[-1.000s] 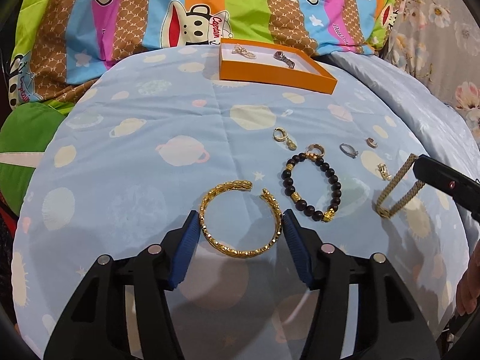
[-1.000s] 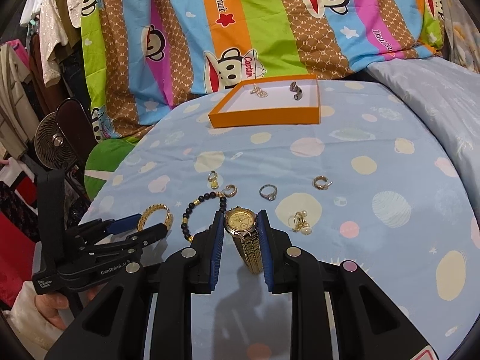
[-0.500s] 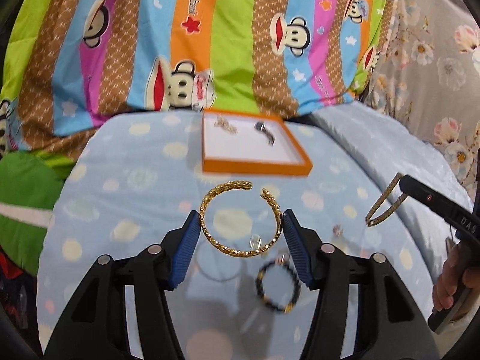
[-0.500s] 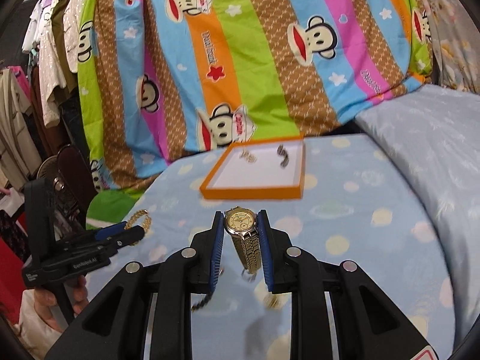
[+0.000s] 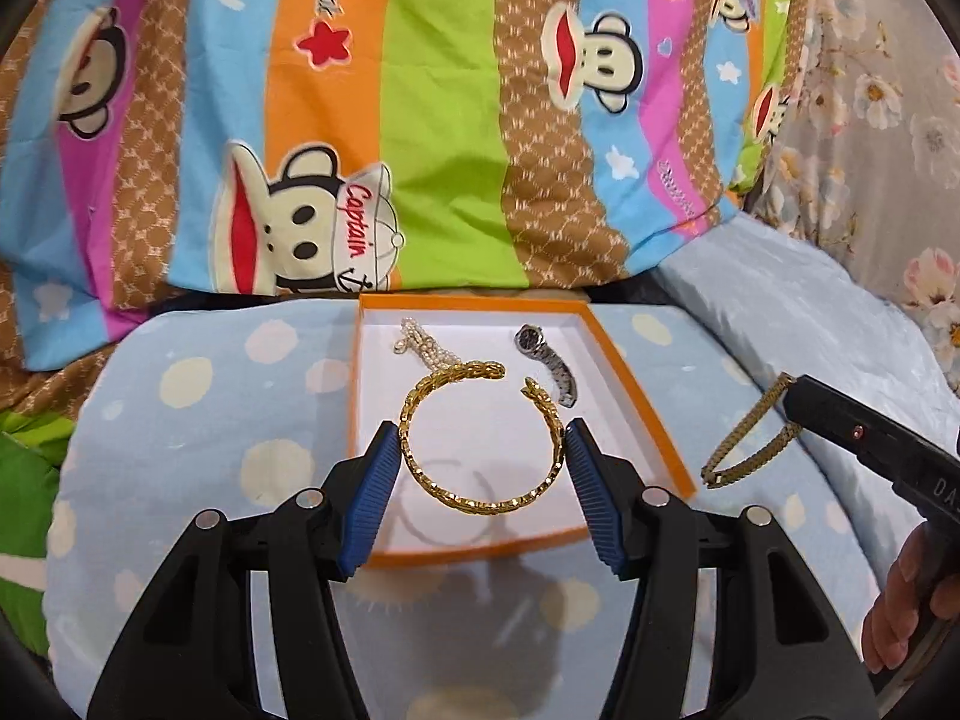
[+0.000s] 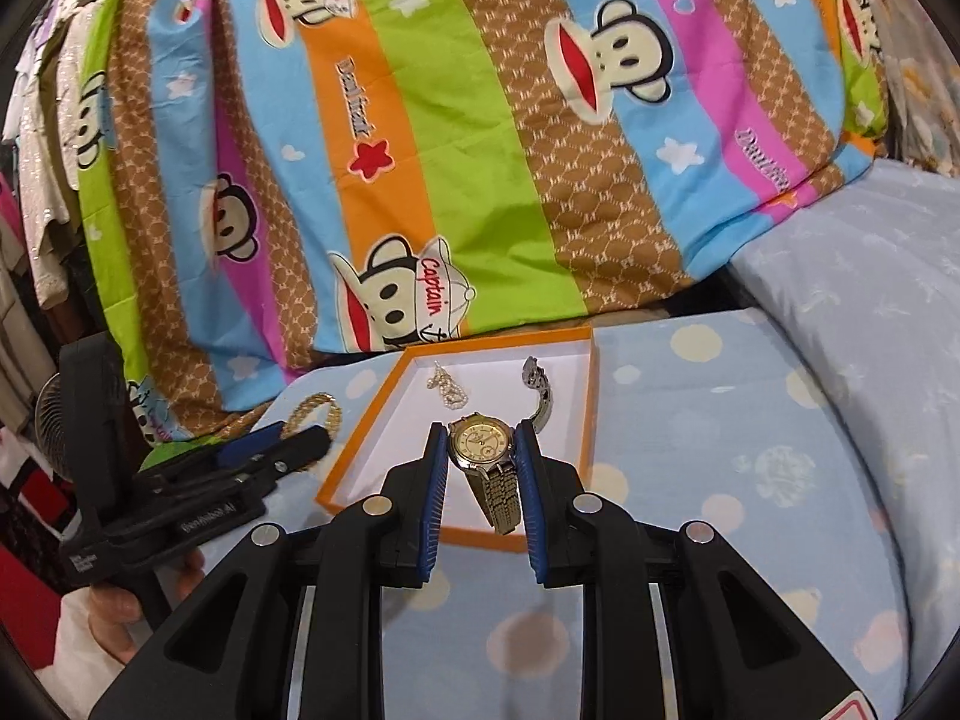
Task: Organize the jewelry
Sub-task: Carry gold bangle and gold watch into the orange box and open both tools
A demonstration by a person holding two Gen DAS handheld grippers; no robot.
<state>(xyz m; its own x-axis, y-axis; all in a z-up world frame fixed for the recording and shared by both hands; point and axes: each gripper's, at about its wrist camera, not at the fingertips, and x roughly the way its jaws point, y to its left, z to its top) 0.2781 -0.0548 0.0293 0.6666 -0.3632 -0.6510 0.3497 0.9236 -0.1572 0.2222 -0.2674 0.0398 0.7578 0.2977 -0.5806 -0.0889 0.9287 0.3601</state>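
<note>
Left wrist view: left gripper (image 5: 483,459) grasps a gold open bangle (image 5: 480,438) between its blue pads, held above the white floor of the orange tray (image 5: 651,420). Tray sits at the far end of the blue dotted sheet (image 5: 198,432), against the striped monkey blanket (image 5: 420,120). Already in the tray: a pearl piece (image 5: 423,342) far left, a silver watch (image 5: 549,363) far right. At right, the right gripper (image 5: 792,396) carries a gold watch, strap dangling just beside the tray's right wall. Right wrist view: right gripper (image 6: 480,462) is clenched on the gold watch (image 6: 480,441), dial up, strap hanging down over the tray's near part. Left gripper shows at left with the bangle by the tray's left wall. Progress, judging: two pieces stowed, two more held over or beside the tray and not yet set down; no other loose jewelry is in view, so what remains is unclear.
</note>
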